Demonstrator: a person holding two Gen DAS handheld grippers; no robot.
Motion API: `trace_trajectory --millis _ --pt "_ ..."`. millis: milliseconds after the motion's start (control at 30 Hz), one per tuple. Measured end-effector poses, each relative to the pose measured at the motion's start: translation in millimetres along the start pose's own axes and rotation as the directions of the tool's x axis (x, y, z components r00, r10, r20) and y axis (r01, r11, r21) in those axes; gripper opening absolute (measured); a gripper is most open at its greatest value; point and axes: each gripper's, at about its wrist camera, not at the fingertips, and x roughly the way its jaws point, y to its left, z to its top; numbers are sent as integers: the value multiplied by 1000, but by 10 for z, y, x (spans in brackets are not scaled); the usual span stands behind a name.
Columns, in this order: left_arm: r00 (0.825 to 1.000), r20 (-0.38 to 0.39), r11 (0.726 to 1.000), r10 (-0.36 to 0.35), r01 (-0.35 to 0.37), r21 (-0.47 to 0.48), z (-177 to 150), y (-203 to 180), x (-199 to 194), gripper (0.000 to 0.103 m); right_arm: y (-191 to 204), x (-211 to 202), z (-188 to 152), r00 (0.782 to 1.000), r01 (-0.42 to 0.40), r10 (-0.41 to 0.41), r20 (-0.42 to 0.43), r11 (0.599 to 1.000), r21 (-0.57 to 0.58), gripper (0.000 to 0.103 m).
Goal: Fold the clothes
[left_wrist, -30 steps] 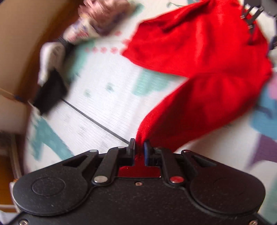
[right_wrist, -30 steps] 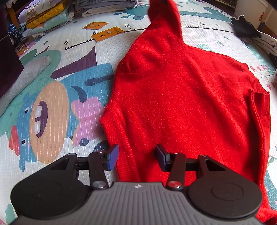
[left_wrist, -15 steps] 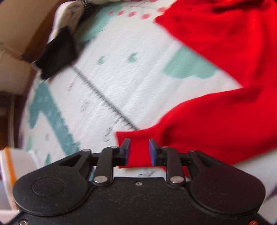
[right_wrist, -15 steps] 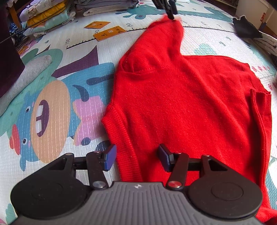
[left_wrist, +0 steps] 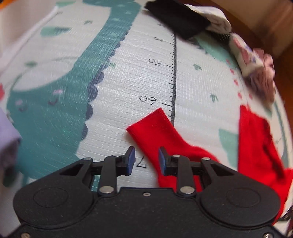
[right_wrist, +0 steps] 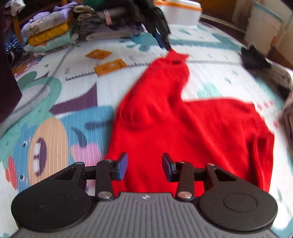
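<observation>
A red sweater (right_wrist: 192, 131) lies spread on the printed play mat (right_wrist: 55, 102), one sleeve stretched away towards the far side. In the left wrist view that sleeve's cuff (left_wrist: 152, 128) rests flat on the mat beside the ruler print. My left gripper (left_wrist: 146, 158) stands open just behind the cuff; the sleeve passes by its right finger (left_wrist: 162, 159) without being pinched. From the right wrist view the left gripper (right_wrist: 159, 34) is a dark blur above the sleeve end. My right gripper (right_wrist: 144, 165) hovers over the sweater's near hem, its jaws closing, pads not pressing the cloth.
Stacks of folded clothes (right_wrist: 49, 34) line the mat's far left. A white bin with an orange lid (right_wrist: 179, 9) stands behind them. A black cloth (right_wrist: 254, 58) and a patterned garment (left_wrist: 256, 64) lie at the right edge. Orange cards (right_wrist: 109, 66) sit near the ruler print.
My left gripper let go of the sleeve cuff, opened and rolled round; the sleeve now lies stretched on the mat. My right gripper rose slightly and its jaws narrowed.
</observation>
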Motion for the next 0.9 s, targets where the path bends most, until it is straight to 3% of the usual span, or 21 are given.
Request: trace_trajectory --millis 167,267,300,333,433,633,733,833,900 --pt "1000 26 994 -17 20 -103 -61 25 126 25 146 150 355 998 -55 57 6 982 -182 42" --pt "998 58 991 -21 29 -128 -81 43 125 23 200 236 484 996 -90 84 -31 955 -282 43" --pt "998 65 991 -23 31 -129 -87 49 129 7 230 280 494 995 -99 88 -48 945 -313 43" --pt "997 70 992 -21 29 -119 -90 37 136 1 259 324 503 994 -108 91 -65 933 -342 43" --pt "991 135 992 -23 39 -119 -102 10 -68 0 362 485 513 990 -132 100 -102 911 -391 43" --pt "975 218 997 28 -11 -83 -181 -47 -564 0 448 679 619 991 -128 106 -82 931 -341 43" --pt "973 220 996 74 -62 -60 -237 -14 -565 0 387 850 643 975 -200 168 -145 949 -245 50" --pt "972 205 994 113 -111 -21 -274 61 -397 0 364 801 658 978 -201 181 -107 952 -229 46" --pt "971 213 994 111 -114 0 -291 98 -327 0 316 708 678 989 -145 141 -31 968 -207 46"
